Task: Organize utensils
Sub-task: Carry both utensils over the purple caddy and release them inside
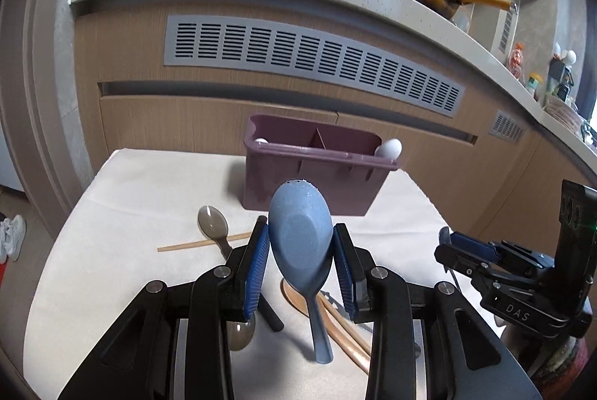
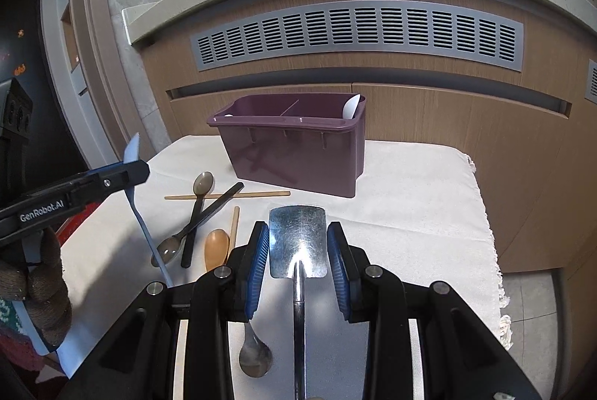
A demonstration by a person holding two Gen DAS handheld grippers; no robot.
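The left claw (image 1: 300,252) is squeezing the wide bowl of a blue spoon (image 1: 300,243), with one blue pad pressing on each side, so the spoon is hanging with its handle pointing down and back toward the camera. Holding it by the bowl is probably meant to let the handle go into the box first. The right claw (image 2: 298,243) is clamping a shiny metal scoop (image 2: 297,238) the same way, by its flat square blade, and its thin handle is running back under the claw, where the end is getting cut off by the bottom of the picture. Below and just to the left of the right claw, more utensils are lying on the white cloth (image 2: 410,213): a wooden spoon (image 2: 216,249), grey spoons (image 2: 203,185), a black stick and thin chopsticks (image 2: 227,195), some crossing over each other, so it is hard to count them. Straight ahead of both claws, the purple box (image 2: 291,153) is standing at the far edge of the cloth, waiting for the utensils. A wall is splitting it into parts, and a white spoon (image 2: 352,107) is leaning in its right corner. Something small and white is peeking up at the box's left end, too hidden to name. The gloved hand (image 2: 41,280) is holding the left claw.
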